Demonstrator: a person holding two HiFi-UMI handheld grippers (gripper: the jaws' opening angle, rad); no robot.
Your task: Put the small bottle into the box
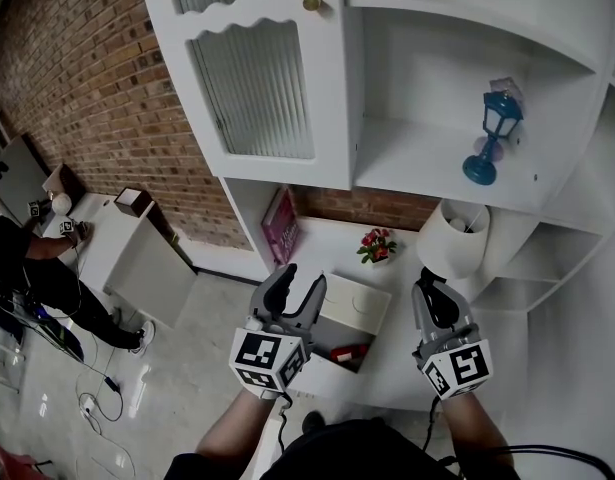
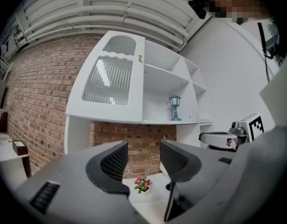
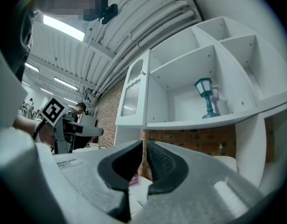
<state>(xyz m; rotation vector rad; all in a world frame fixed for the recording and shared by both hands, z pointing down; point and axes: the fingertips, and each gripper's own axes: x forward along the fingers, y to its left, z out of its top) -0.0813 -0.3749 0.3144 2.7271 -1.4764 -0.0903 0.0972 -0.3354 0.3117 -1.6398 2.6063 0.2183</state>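
An open white box (image 1: 362, 308) sits on the white counter below me, and a small red object (image 1: 349, 352) lies inside it; I cannot tell whether that is the small bottle. My left gripper (image 1: 299, 290) hovers over the box's left side, open, and nothing lies between its pads (image 2: 143, 160). My right gripper (image 1: 434, 296) is held to the right of the box. Its jaws (image 3: 145, 160) are pressed nearly together and hold nothing. Both grippers point toward the cabinet's back wall.
On the counter stand a small pot of red flowers (image 1: 377, 245), a pink book (image 1: 280, 225) leaning at the left, and a white round lampshade (image 1: 453, 236). A blue lantern (image 1: 494, 133) stands on the shelf above. A person (image 1: 17, 258) stands at a table far left.
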